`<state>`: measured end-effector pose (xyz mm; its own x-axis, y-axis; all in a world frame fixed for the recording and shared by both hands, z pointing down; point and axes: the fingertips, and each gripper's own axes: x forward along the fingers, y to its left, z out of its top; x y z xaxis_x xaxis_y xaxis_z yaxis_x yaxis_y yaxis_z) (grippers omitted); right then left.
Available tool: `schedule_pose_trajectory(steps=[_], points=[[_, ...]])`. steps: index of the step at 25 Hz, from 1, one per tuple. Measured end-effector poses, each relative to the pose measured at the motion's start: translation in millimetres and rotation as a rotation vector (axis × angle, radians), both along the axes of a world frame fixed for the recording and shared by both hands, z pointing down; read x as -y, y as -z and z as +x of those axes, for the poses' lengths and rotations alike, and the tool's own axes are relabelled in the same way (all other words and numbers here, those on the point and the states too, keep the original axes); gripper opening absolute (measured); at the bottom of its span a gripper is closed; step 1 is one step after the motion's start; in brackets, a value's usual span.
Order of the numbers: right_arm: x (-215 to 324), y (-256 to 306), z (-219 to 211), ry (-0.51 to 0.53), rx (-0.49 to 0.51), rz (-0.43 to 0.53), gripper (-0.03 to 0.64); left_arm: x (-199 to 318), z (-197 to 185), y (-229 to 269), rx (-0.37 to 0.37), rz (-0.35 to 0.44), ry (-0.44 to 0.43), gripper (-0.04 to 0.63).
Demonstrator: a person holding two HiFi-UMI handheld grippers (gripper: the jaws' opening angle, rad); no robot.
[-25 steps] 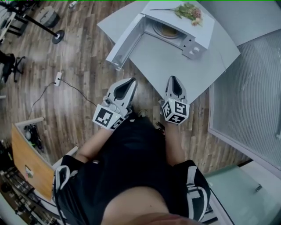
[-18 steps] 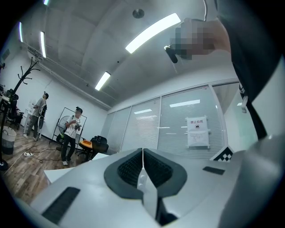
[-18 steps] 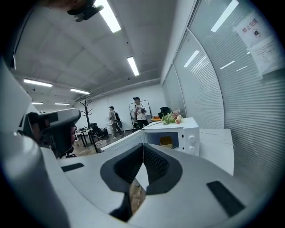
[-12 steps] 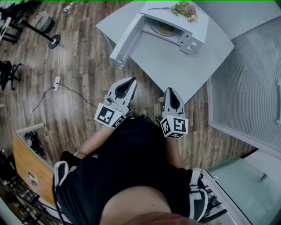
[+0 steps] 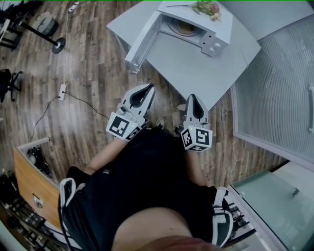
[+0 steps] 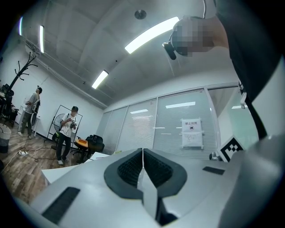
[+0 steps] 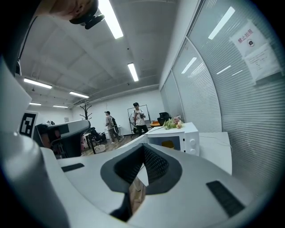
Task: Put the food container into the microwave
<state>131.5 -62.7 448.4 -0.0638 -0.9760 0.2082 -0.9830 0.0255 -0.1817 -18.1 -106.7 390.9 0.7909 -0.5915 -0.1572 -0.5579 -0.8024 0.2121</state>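
A white microwave (image 5: 198, 24) stands on a white table (image 5: 196, 73) at the top of the head view, its door (image 5: 142, 41) swung open to the left. Inside it lies a yellowish food container (image 5: 185, 29) on the turntable. The right gripper view shows the same microwave (image 7: 180, 138) with the yellow container (image 7: 168, 144) in its cavity. My left gripper (image 5: 148, 88) and right gripper (image 5: 193, 98) are held close to my body, short of the table's near edge. Both point toward the table, shut and holding nothing.
A bunch of flowers (image 5: 208, 7) lies on top of the microwave. A power strip (image 5: 62, 89) with its cable lies on the wood floor at left, near a wooden box (image 5: 29, 181). A glass partition (image 5: 279, 98) runs along the right. People (image 6: 67, 133) stand far off.
The table and microwave have slid slightly up in the head view. The right gripper sits a little lower. Both grippers remain shut and empty.
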Motion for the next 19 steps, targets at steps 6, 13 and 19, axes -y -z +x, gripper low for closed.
schedule_pose_trajectory(steps=[6,13,19], points=[[-0.4,-0.1,-4.0,-0.002,-0.005,-0.001,0.023,-1.8,-5.4,0.8,-0.005,0.001,0.002,0.026],[-1.4,0.2,-7.4,-0.001,-0.006,-0.001,0.023,-5.2,-6.9,0.1,-0.007,-0.002,-0.005,0.026],[-5.4,0.8,-10.5,-0.005,-0.004,0.000,0.023,-10.3,-9.9,1.3,-0.011,-0.003,-0.008,0.026]])
